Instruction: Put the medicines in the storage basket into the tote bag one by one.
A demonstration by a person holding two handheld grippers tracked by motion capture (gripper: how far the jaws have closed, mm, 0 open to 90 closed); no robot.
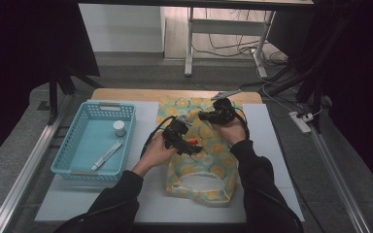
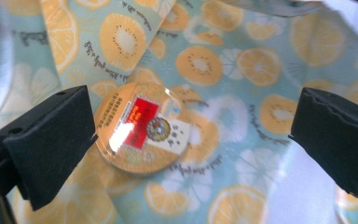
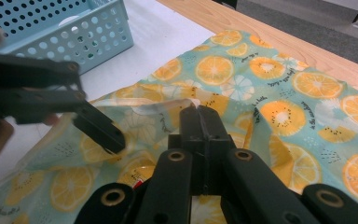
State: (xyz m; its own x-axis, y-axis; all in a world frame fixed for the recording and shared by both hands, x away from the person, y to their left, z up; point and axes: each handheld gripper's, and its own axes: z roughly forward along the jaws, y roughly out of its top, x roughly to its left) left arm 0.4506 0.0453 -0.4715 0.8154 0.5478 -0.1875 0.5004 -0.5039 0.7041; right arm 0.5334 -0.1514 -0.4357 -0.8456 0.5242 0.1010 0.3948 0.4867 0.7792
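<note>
Left claw [image 2: 191, 135]: spread, empty, poised above round tin [image 2: 142, 128] inside fruit-print bag [image 2: 242, 60]. Right claw [image 3: 199, 116]: pressed together, pinching bag's rim, holding mouth open.

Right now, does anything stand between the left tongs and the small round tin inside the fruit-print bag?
Nothing visible does. The left tongs stand open, and the small round red-labelled tin lies uncovered between them on the orange-slice-print fabric bag, whose edge the shut right tongs pinch.

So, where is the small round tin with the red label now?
In the left gripper view, the round tin lies on the orange-print bag, beside the left jaw of the open left tongs.
</note>
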